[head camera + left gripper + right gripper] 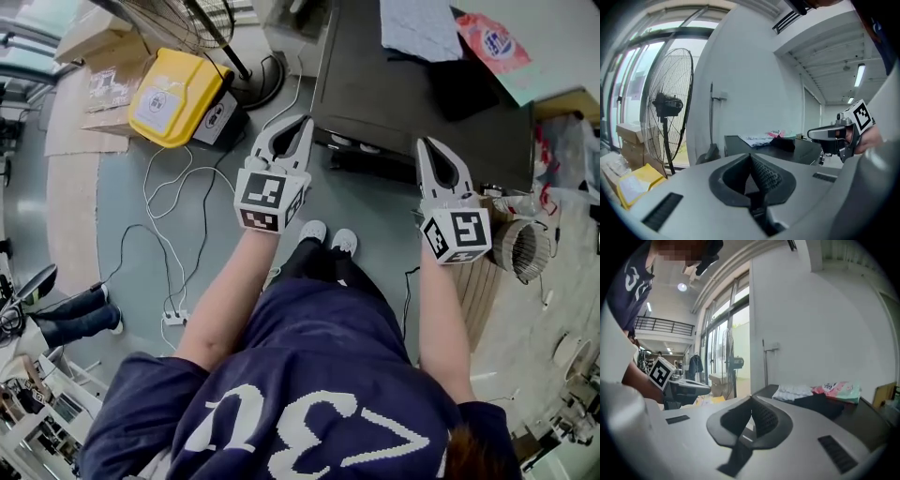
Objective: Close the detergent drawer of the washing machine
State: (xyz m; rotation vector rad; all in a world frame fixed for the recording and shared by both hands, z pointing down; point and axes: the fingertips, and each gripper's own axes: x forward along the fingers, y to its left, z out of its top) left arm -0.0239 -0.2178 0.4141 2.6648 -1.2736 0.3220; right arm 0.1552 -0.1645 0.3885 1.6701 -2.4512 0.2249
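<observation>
Plainly, the left tongs (298, 120) and right tongs (425, 142) are both pressed together, empty; the dark-topped unit (412, 89) lies ahead, right nearer; no detergent drawer shows.

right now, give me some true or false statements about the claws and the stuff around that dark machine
1. Both claws are shut with nothing between them. True: the left claw and the right claw are each closed and empty.
2. The yellow box sits on the dark machine. False: the yellow box lies on the floor, left of the dark machine.
3. A pink packet lies on top of the machine. True: the pink packet rests near its far edge.
4. The left claw grips a white cable. False: the white cables lie loose on the floor.
</observation>
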